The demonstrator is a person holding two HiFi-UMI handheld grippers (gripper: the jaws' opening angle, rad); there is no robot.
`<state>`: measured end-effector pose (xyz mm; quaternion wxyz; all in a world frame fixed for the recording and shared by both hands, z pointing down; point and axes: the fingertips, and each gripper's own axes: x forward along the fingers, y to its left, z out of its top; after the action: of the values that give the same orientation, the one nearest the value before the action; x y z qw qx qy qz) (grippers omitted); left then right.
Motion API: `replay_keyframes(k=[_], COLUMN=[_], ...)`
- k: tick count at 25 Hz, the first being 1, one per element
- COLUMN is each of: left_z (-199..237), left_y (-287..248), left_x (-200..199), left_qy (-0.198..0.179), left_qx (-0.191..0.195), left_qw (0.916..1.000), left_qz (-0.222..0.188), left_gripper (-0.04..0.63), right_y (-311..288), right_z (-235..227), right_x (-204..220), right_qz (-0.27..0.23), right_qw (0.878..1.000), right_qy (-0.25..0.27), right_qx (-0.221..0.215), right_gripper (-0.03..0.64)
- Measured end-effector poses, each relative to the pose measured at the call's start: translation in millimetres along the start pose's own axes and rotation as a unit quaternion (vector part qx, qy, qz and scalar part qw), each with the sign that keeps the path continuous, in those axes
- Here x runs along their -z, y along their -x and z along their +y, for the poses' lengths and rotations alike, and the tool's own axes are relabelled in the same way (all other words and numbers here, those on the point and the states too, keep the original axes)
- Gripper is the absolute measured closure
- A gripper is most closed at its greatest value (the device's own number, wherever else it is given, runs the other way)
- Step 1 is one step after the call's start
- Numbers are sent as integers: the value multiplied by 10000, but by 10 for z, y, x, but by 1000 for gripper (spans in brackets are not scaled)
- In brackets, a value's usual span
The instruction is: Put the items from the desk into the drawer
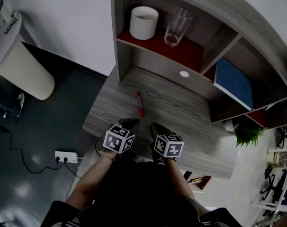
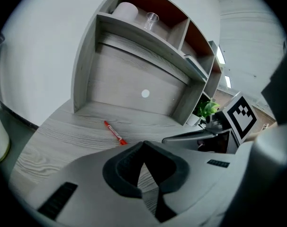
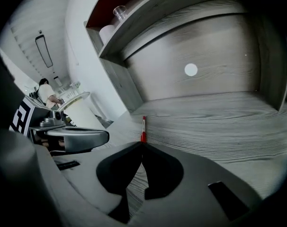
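A red pen (image 1: 140, 104) lies alone on the grey wooden desk (image 1: 191, 122), in front of the shelf unit's back panel. My left gripper (image 1: 130, 123) and right gripper (image 1: 156, 126) hover side by side over the desk's front part, both pointing at the pen from a short way off. In the left gripper view the left gripper (image 2: 142, 144) has its tips together with nothing between them, and the pen (image 2: 114, 132) lies just beyond. The right gripper (image 3: 142, 144) is likewise shut and empty, the pen (image 3: 143, 126) straight ahead of it. No drawer is in view.
The shelf unit above the desk holds a white cup (image 1: 143, 21), a clear glass (image 1: 177, 26) and a blue book (image 1: 233, 82). A small green plant (image 1: 247, 134) stands at the desk's right end. On the floor to the left are a white cylinder (image 1: 25, 67) and a power strip (image 1: 66, 157).
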<state>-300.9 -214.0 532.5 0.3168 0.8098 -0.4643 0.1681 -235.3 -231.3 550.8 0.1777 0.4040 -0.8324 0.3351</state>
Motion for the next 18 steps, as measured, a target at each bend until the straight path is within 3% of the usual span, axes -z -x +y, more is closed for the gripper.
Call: replay_keyframes(k=[9, 13, 18], left_z=[525, 632, 742], left_y=[78, 116, 159], left_x=[-2, 23, 57], left_qy=[361, 482, 586], left_qx=[-434, -522, -610], left_qw=[9983, 9974, 9963], left_qz=[-111, -141, -160], left_gripper=[578, 578, 578], right_y=[-604, -822, -1072], right_z=[78, 131, 129], right_x=[-10, -29, -52], right_qz=[634, 936, 1140], right_qw=[9957, 9914, 9866], right_qy=[627, 893, 1123], right_qx=[247, 211, 328], right_gripper=[620, 535, 515])
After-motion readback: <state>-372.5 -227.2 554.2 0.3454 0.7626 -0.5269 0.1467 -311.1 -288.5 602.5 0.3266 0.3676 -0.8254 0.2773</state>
